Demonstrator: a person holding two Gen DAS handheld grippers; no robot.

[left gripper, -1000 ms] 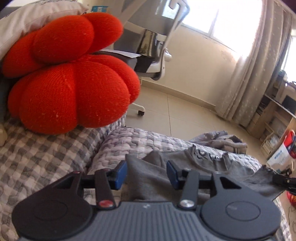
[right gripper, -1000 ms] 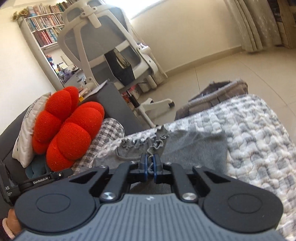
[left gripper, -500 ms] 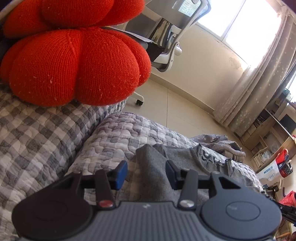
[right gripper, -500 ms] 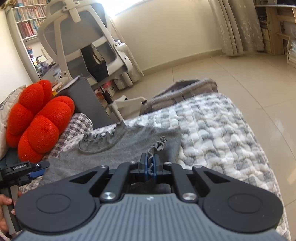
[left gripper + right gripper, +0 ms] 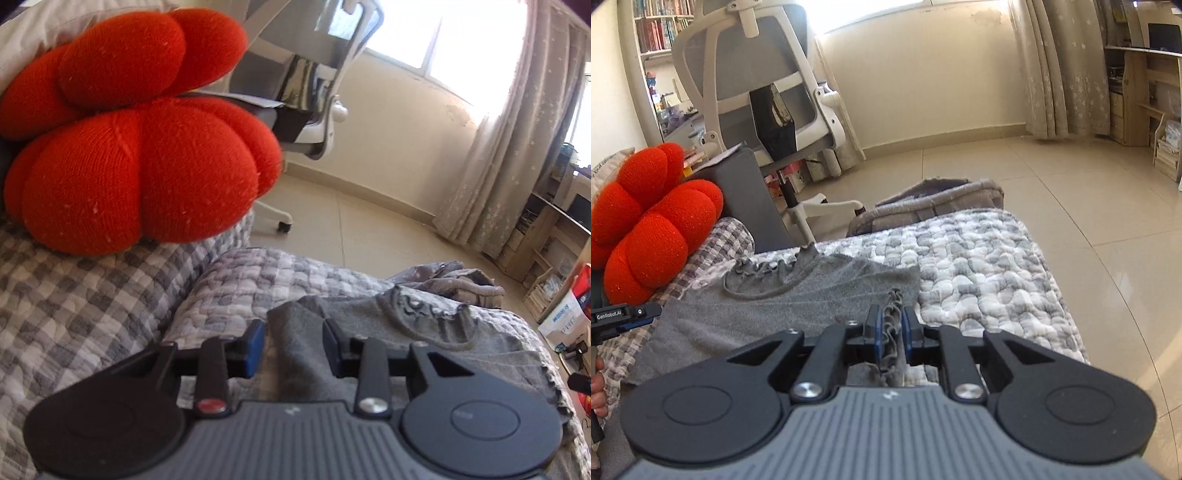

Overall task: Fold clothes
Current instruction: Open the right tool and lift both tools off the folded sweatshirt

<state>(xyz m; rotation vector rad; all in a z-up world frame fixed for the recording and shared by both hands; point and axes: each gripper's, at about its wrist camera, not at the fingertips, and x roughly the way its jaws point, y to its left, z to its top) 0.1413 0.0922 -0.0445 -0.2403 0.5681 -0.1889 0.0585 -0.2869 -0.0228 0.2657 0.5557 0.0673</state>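
Note:
A grey top [image 5: 798,295] with a ruffled neckline lies flat on the quilted bed cover [image 5: 979,266]. My right gripper [image 5: 891,332] is low at the top's right edge, its jaws a little apart, and the ruffled hem lies loosely between them. In the left wrist view the same grey top [image 5: 424,332] spreads to the right. My left gripper [image 5: 293,347] stands open over its folded left edge, and a fold of cloth runs between the fingers without being pinched. The left gripper [image 5: 624,317] also shows at the left edge of the right wrist view.
A red knitted cushion [image 5: 140,147] rests on the checked blanket [image 5: 74,302] to the left. A white office chair [image 5: 768,92] stands behind the bed. Another grey garment [image 5: 942,199] is heaped at the bed's far edge, with tiled floor [image 5: 1071,177] beyond it.
My right gripper's jaws have parted slightly around the ruffled hem, which they pinched tightly before. The left gripper stayed open and tilted upward a little.

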